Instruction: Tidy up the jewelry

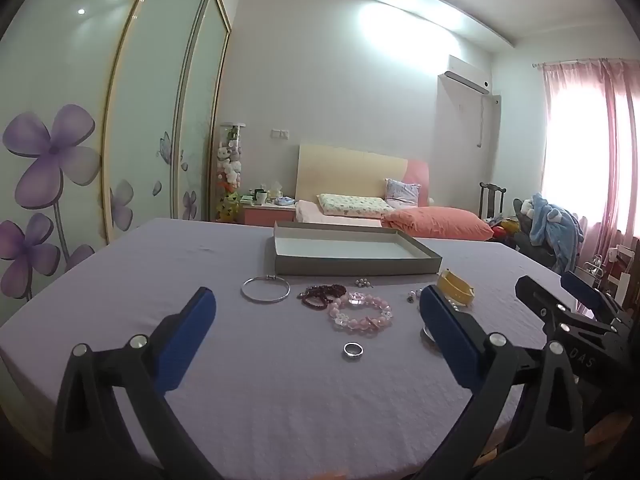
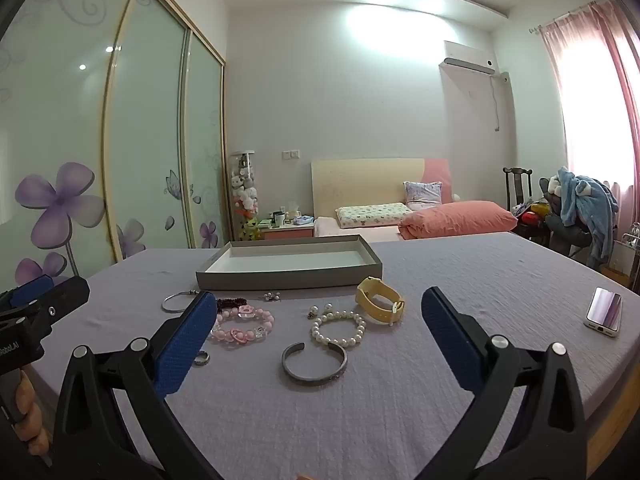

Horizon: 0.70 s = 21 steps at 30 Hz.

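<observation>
This is a bedroom in a home. A bed (image 2: 360, 220) stands at the far wall, with a pink quilt (image 2: 460, 216) and pillows (image 2: 372, 213) on it. Left of the bed is a small pink nightstand (image 2: 287, 233) and a tall tube full of soft toys (image 2: 245, 196). Farther left is a big wardrobe (image 1: 60, 128) with purple flowers on its sliding doors. Right of the bed hang pink curtains (image 2: 624, 92) at a bright window. Above the bed, to its right, is an air conditioner (image 2: 468, 60).
</observation>
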{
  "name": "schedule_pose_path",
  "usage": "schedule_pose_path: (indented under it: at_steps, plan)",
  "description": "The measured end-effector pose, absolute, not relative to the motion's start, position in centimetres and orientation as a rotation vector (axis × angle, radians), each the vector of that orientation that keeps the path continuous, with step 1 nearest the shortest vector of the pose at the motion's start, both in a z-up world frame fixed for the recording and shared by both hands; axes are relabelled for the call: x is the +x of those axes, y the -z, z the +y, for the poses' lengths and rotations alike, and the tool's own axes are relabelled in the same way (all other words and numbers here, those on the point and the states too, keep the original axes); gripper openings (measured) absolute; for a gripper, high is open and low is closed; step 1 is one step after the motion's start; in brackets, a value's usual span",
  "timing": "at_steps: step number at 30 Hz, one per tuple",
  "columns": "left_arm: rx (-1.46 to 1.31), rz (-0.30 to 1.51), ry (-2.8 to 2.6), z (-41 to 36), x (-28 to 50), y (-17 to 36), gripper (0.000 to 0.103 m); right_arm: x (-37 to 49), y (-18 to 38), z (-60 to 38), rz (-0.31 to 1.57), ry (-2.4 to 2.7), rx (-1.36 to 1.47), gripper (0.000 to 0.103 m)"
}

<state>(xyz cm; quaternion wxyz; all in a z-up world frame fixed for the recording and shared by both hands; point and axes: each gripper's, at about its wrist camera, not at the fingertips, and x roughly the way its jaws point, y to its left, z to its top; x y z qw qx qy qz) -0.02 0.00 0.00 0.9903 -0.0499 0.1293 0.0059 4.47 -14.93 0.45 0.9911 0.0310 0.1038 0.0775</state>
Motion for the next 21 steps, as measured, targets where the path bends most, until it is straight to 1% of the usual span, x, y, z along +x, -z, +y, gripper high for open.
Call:
schedule_pose_path:
  at_steps: [21]
  plan:
    - [-0.117,0.262,-0.018,0.7,-0.2,-0.3,0.099,4.3,-0.2,-15.1,0.208,-0.151,0.06,0.101]
